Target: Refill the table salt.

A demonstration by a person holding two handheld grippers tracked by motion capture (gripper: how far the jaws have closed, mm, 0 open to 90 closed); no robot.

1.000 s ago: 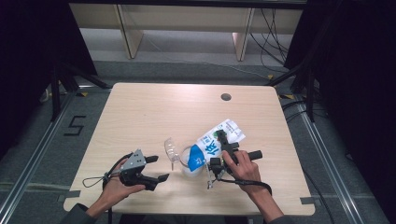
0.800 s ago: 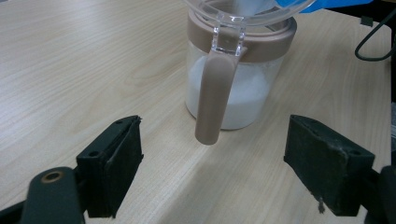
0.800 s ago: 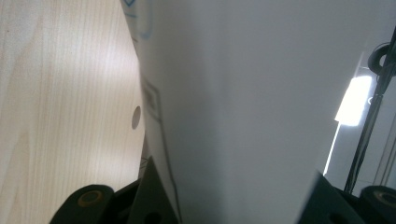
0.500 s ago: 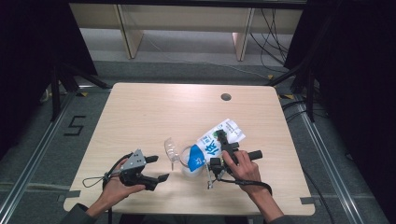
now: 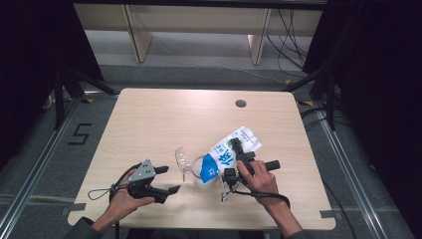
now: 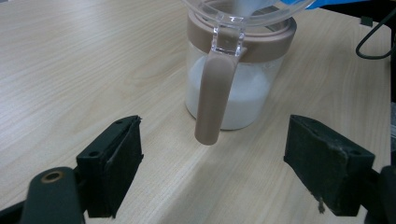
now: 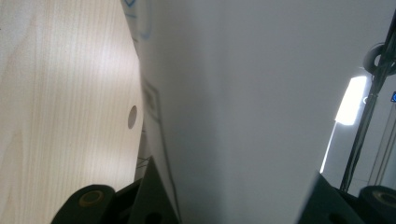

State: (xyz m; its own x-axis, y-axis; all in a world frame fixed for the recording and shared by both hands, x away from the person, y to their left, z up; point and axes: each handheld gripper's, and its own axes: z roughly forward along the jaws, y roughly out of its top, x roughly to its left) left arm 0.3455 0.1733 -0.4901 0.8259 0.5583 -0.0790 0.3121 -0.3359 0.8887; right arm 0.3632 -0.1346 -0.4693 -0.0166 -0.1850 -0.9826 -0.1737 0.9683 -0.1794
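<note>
Nothing has moved: the right gripper (image 5: 234, 164) still squeezes the tipped carton (image 5: 229, 152) over the jar (image 6: 236, 79) at its 8 o'clock, so pouring goes on; the left gripper (image 6: 229, 168) waits wide open, empty

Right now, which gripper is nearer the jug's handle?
Left. The left gripper faces the handle with open fingers, not touching. The right gripper holds the carton tilted over the jug.

The carton (image 7: 243, 107) is a pale blur cut off by the right gripper view's upper edge. Its print (image 5: 226, 158) is too small to read from above. The jar's (image 6: 233, 93) open lid is cut off at the left gripper view's top edge.
</note>
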